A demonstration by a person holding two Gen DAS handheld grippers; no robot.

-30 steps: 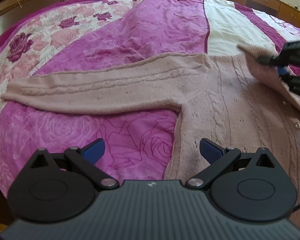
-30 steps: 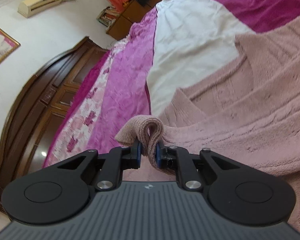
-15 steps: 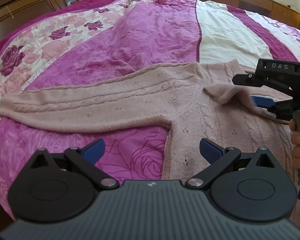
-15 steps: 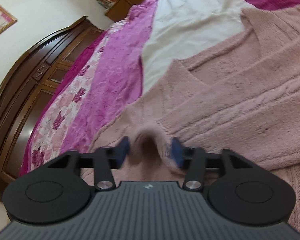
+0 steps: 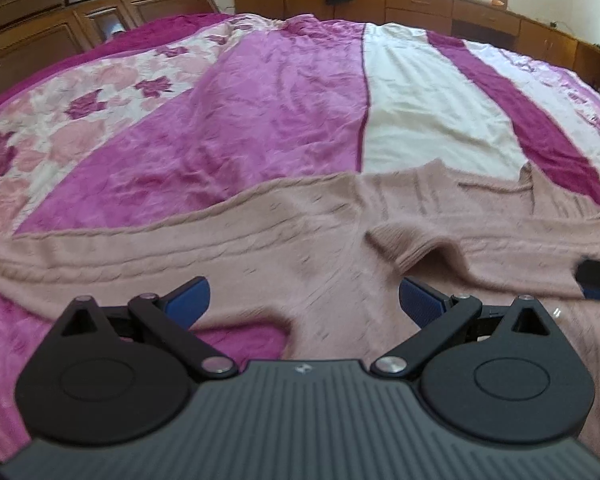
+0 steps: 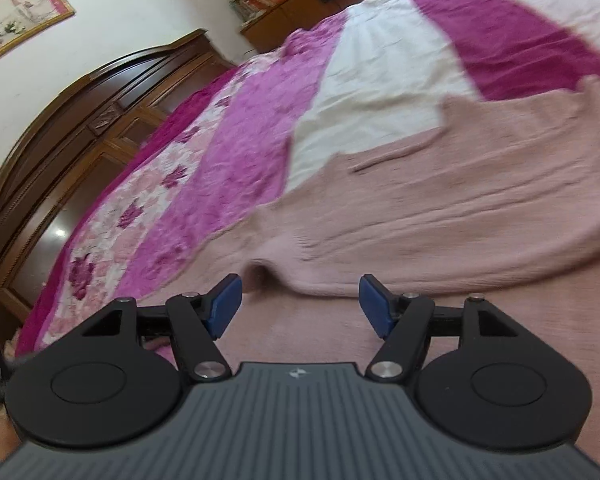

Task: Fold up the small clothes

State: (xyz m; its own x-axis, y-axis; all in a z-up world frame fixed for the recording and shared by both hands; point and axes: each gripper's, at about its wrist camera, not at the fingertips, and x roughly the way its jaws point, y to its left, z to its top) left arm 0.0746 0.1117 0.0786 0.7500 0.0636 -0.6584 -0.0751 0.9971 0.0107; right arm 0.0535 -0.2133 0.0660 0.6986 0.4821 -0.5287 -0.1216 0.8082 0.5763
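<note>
Your left gripper (image 5: 303,300) is hovering with jaws spread wide, holding nothing, over the pink knitted cardigan (image 5: 260,240) lying flat on the bedspread (image 5: 284,112). Its right sleeve (image 5: 480,236) is lying folded across the body. Your right gripper (image 6: 300,302) is likewise gaping, empty, just above that sleeve's cuff (image 6: 260,274).
</note>
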